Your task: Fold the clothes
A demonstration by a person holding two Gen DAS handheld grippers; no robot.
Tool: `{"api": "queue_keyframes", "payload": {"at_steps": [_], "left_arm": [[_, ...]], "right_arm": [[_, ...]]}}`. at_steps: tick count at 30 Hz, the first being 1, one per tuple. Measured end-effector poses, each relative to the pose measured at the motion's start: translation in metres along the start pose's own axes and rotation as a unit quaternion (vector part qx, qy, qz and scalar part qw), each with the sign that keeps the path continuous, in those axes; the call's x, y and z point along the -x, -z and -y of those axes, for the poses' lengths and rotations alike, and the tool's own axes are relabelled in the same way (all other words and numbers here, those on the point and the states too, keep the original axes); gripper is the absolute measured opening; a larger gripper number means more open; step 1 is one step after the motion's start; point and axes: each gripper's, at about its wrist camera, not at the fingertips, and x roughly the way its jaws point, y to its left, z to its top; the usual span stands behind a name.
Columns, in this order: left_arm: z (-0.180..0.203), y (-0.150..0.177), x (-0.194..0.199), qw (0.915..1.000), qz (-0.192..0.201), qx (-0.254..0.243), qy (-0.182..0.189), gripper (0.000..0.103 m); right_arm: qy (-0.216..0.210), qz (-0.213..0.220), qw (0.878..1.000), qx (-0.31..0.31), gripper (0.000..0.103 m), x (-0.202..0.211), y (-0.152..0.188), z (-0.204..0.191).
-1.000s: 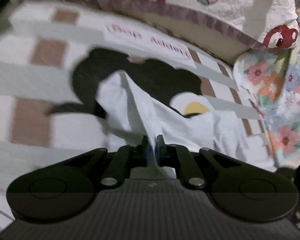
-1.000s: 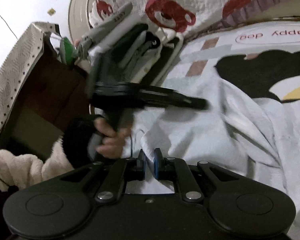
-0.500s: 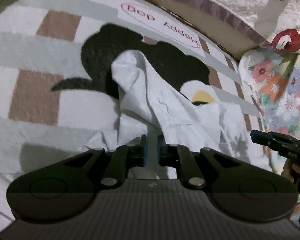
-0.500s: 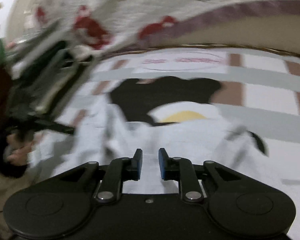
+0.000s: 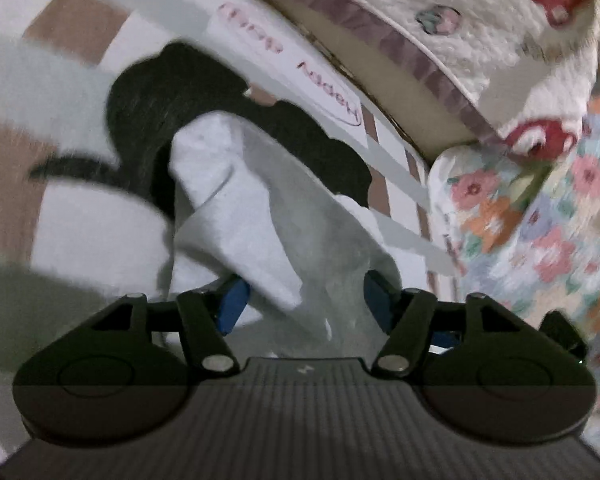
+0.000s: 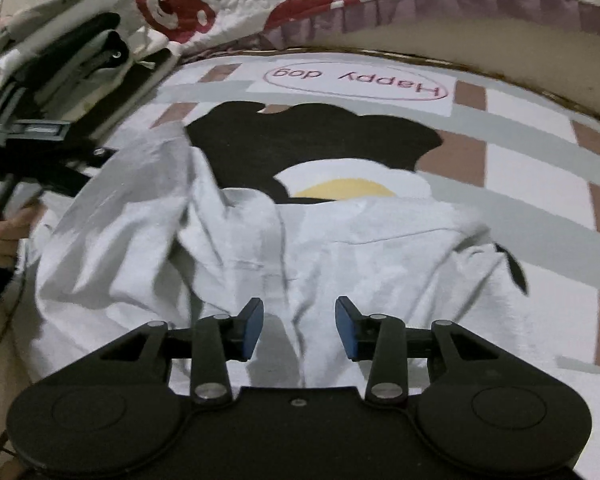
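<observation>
A white garment [image 6: 260, 248] lies crumpled on a checked blanket [image 6: 500, 168] with a black cartoon dog and the words "Happy dog". In the left wrist view the garment [image 5: 260, 208] rises in a folded ridge between the jaws. My left gripper [image 5: 304, 300] is open with cloth lying between its blue pads, which stand wide apart. My right gripper [image 6: 299, 328] is open just above the near part of the garment. The left gripper also shows at the left edge of the right wrist view [image 6: 32, 140], held by a hand.
A quilted cover [image 6: 340, 0] with red bears lines the far side. A floral cushion [image 5: 540, 220] sits to the right in the left wrist view. A stack of folded clothes [image 6: 80, 52] lies at the far left.
Both grippers have opened: the left let go of the white cloth it pinched, and the right opened wider. The right view swung back over the garment.
</observation>
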Motion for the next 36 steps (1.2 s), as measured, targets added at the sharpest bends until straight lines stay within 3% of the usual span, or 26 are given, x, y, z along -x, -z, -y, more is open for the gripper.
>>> {"api": "queue_keyframes", "payload": {"at_steps": [3,7,10,12,15,18,20,22,25,26,27,29,33,36], "left_arm": [[0.011,0.000,-0.002,0.9997,0.004,-0.021,0.007,0.063],[0.008,-0.002,0.004,0.9994,0.008,-0.003,0.034,0.066],[0.007,-0.002,0.008,0.9982,0.010,0.006,0.058,0.068],[0.011,-0.002,0.010,0.9972,0.006,-0.001,0.074,0.074],[0.022,0.000,0.008,0.9977,0.015,-0.033,0.057,0.075],[0.025,0.000,0.001,0.9984,0.031,-0.041,0.022,0.075],[0.021,-0.001,-0.005,0.9989,0.023,-0.040,0.002,0.075],[0.013,-0.002,-0.008,0.9997,0.013,-0.021,0.004,0.074],[0.006,-0.001,-0.011,0.9999,0.005,-0.012,0.002,0.069],[0.007,0.000,-0.013,0.9998,-0.002,-0.020,-0.005,0.059],[0.008,0.000,-0.015,0.9995,-0.009,-0.028,-0.013,0.043],[0.009,0.001,-0.018,0.9984,-0.023,-0.043,-0.028,0.023],[0.028,0.017,-0.005,0.9935,-0.031,-0.097,-0.050,0.009],[0.035,0.034,0.010,0.9926,-0.050,-0.103,-0.039,0.009]], "right_arm": [[-0.006,-0.012,1.000,0.007,0.045,-0.008,0.004,-0.007],[0.058,-0.035,0.997,0.044,0.045,-0.023,0.009,-0.022],[0.046,-0.017,0.998,0.037,0.045,-0.018,0.008,-0.024],[0.032,-0.004,0.999,0.027,0.045,-0.013,0.006,-0.026],[0.027,-0.015,0.999,0.020,0.045,-0.017,0.009,-0.029],[0.065,-0.028,0.996,0.059,0.045,-0.026,0.017,-0.044],[0.055,-0.023,0.997,0.056,0.045,-0.027,0.018,-0.047],[0.036,-0.015,0.998,0.042,0.045,-0.027,0.018,-0.047],[-0.002,-0.004,1.000,-0.006,0.047,-0.022,0.015,-0.041],[-0.018,-0.001,1.000,-0.025,0.048,-0.021,0.014,-0.038],[-0.038,-0.002,0.998,-0.051,0.048,-0.020,0.013,-0.033],[-0.077,-0.010,0.991,-0.112,0.056,-0.022,0.014,-0.021],[-0.105,-0.019,0.975,-0.193,0.056,-0.027,0.022,-0.008],[-0.106,-0.031,0.974,-0.196,0.056,-0.025,0.026,-0.012]]}}
